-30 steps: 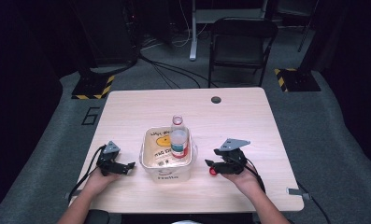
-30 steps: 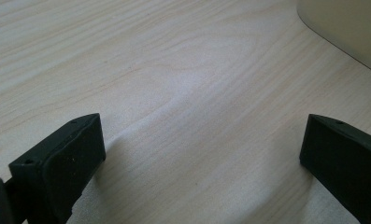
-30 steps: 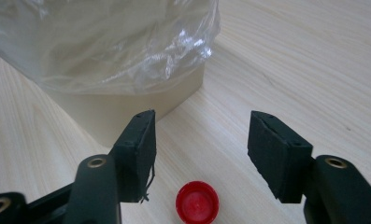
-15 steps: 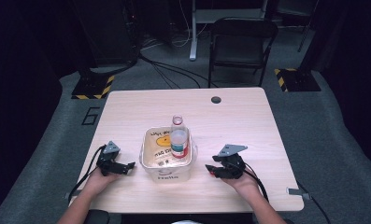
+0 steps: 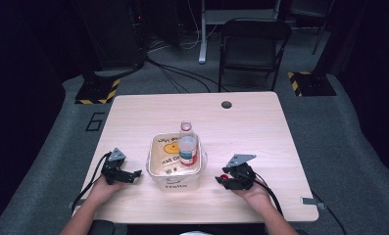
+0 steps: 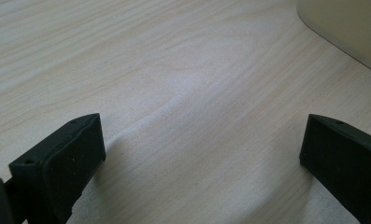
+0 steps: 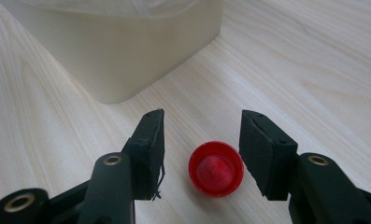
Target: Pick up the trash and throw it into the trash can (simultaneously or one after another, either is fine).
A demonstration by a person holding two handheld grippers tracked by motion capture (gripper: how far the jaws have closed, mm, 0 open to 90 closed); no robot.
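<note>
A small red bottle cap [image 7: 216, 168] lies upside down on the wooden table [image 5: 260, 127], to the right of the tub. My right gripper [image 7: 202, 135] rests low around the red cap [image 5: 224, 176]. Its jaws have just been opening a little, and there is a gap between the cap and each pad. A clear capless bottle [image 5: 187, 147] with a red and white label stands in the white tub [image 5: 152, 164]. My left gripper [image 5: 133, 175] lies on the table left of the tub, open with bare wood between its fingers [image 6: 66, 163].
The tub's pale wall [image 7: 117, 51] stands close ahead of the right gripper, and its corner [image 6: 346, 32] shows beyond the left one. A cable hole [image 5: 226, 104] is near the table's far edge. A black chair [image 5: 253, 46] stands behind the table.
My right hand has sunk to the table with the red cap at its jaws. The cap now lies on the wood between them. The left hand has stayed put.
</note>
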